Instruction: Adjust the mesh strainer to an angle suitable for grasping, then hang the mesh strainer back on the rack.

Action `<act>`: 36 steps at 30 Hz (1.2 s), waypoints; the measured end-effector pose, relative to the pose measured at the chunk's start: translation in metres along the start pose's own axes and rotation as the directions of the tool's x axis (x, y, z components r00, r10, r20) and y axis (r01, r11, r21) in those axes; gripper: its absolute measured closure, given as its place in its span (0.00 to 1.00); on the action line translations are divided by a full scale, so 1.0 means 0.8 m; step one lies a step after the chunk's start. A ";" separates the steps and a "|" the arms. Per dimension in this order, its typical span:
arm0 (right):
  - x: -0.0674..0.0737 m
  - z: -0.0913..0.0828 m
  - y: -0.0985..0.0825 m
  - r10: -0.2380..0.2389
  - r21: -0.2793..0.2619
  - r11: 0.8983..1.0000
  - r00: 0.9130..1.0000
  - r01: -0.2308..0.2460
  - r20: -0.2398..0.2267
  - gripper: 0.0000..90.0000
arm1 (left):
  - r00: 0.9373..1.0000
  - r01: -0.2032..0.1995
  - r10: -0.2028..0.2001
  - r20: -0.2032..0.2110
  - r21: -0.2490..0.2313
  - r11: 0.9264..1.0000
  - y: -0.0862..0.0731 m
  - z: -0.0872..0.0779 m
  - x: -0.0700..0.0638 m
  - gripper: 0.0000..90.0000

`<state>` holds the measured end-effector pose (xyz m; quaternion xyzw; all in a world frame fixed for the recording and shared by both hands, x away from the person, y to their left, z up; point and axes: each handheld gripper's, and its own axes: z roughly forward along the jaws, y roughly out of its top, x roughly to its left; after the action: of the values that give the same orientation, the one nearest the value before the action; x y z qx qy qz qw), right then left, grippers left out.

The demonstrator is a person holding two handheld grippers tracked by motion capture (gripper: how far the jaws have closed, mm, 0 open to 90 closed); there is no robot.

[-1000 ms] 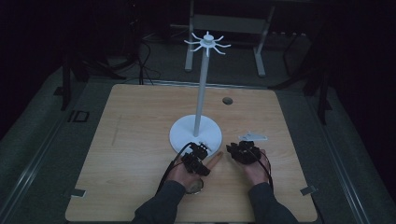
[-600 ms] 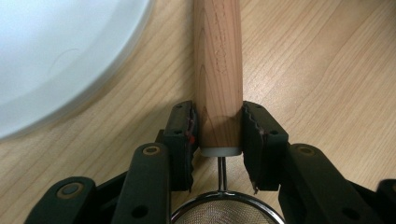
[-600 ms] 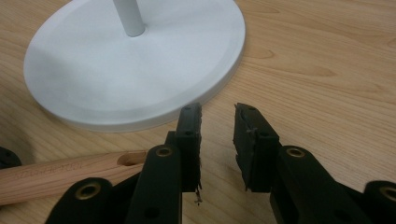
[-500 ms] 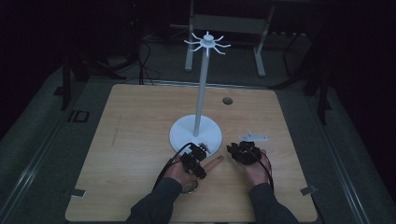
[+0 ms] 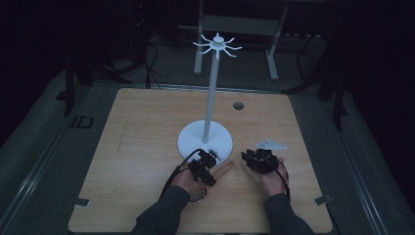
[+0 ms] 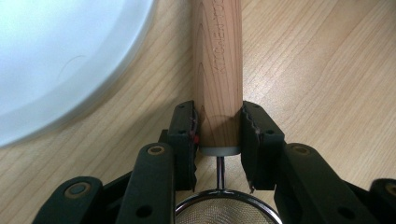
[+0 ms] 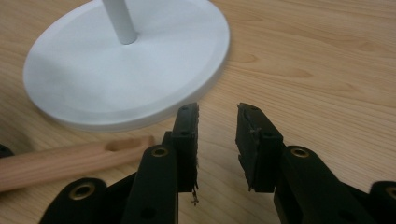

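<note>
High view is dim and murky, the room beyond the worktop (image 5: pixel 147 147) sinking into near black, fine detail lost in grain. Both gripper views are bright and evenly lit, wood grain crisp, soft shadows only. The white base (image 6: pixel 60 56) glares pale and blurs softly up close.

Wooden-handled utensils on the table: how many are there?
1. The wooden-handled strainer lies beside the white stand base, its handle clamped in the left claw; its far handle end shows in the right gripper view. Others may be hidden in the dark.
</note>
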<state>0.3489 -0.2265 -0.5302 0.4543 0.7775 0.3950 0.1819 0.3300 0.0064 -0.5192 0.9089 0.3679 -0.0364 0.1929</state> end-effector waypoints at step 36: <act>-0.012 -0.029 -0.033 0.058 -0.115 0.992 0.996 -0.049 0.073 0.67 | 0.996 0.045 -0.064 -0.059 -0.287 0.957 -0.022 -0.065 0.007 0.76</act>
<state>0.3244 -0.2525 -0.5370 0.4787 0.7338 0.4256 0.2264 0.3182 0.0415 -0.4785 0.8618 0.4006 0.0425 0.3083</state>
